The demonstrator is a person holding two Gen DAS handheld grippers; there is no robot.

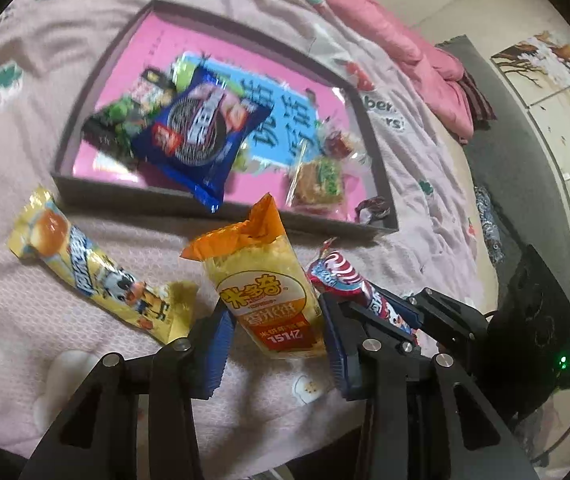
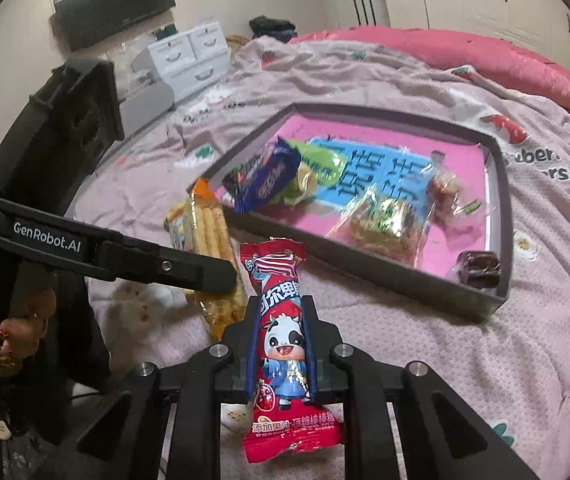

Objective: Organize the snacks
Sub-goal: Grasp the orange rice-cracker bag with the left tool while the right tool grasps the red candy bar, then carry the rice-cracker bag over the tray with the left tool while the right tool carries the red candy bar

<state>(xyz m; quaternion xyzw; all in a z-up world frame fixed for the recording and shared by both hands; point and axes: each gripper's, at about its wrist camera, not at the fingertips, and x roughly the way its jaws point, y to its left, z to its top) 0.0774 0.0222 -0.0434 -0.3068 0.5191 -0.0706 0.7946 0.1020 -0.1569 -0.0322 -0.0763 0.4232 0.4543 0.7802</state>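
Note:
A dark tray [image 1: 221, 202] with a pink and blue floor lies on the bed and holds a blue snack bag [image 1: 201, 128], green packets and small clear-wrapped snacks. My left gripper [image 1: 275, 328] is open, its blue pads on either side of an orange and yellow rice cracker pack [image 1: 263, 288] that lies on the blanket. A yellow cow-print bar [image 1: 97, 268] lies to its left. My right gripper [image 2: 281, 340] is shut on a red cow-print lollipop pack [image 2: 283, 344], in front of the tray [image 2: 365, 268]. The pack also shows in the left wrist view [image 1: 345, 278].
A pink quilt [image 2: 465, 52] lies along the far side of the bed. White drawers [image 2: 189, 56] and a dark monitor [image 2: 113, 4] stand beyond the bed. A brown candy [image 2: 479, 268] sits in the tray's near corner.

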